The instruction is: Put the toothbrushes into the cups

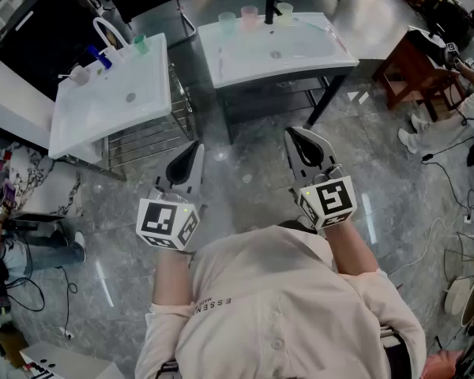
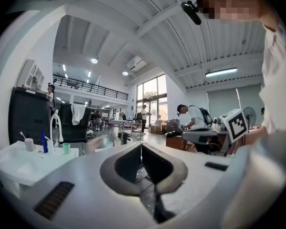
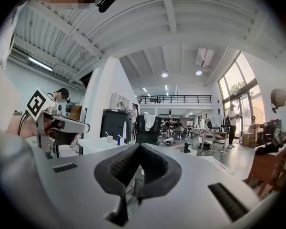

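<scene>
Head view: both grippers out front, well short of the sinks. L gripper point(image 1: 194, 150) has its jaws pressed together, nothing in them; R gripper point(image 1: 294, 136) same, tips meeting, empty. Bare floor point(image 1: 245, 172) lies btw them and the basins. L sink point(image 1: 142, 109) sits off left, w/ a blue brush point(image 1: 97, 55) and a cup point(image 1: 79, 74) holding a brush at its back edge. R sink point(image 1: 300, 58) is ahead, three cups point(image 1: 249, 16) along its far rim by the black tap point(image 1: 271, 8). Narrow gap btw the sinks' near corners.
</scene>
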A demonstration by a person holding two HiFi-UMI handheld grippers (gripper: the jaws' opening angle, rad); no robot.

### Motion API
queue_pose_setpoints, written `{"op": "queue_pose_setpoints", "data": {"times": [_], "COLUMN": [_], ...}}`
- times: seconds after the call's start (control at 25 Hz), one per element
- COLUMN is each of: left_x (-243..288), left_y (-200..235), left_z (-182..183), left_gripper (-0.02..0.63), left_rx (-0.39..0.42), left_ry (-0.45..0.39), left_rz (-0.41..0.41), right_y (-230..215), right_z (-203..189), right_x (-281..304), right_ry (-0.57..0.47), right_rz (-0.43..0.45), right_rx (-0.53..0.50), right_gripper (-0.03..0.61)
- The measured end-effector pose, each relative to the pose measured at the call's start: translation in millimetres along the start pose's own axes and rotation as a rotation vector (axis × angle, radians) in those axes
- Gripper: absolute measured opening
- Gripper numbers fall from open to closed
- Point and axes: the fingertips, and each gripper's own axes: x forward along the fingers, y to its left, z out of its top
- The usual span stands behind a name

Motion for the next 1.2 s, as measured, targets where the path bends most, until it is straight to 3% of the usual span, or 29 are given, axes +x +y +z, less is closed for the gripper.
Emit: {"op": "queue_pose_setpoints", "data": {"times": [0.76, 0.8, 0.88, 1.2], "left_x": [15, 16, 18, 22], "left_y": [17, 19, 25, 47], "left_z": [-2, -4, -7, -10], "left_gripper": [0.003, 0.004, 0.003, 0.003], "left_rx": [-0.019, -0.025, -0.035, -0.065], "left_ry": [0.002, 0.006, 0.013, 0.031], "left_rz": [-0.005, -0.004, 0.000, 0.030], "right_y": [-10, -11, -12, -22], "right_z": [-3, -2, -1, -5], "right_x": [23, 25, 32, 58], "right_ry": [0.013, 0.007, -0.001, 0.046], "right_rz": [-0.021, -0.023, -0.024, -0.026], "right_rx": [0.012, 0.013, 0.020, 0.056], "right_gripper": [0.014, 0.026, 0.184, 0.195]}}
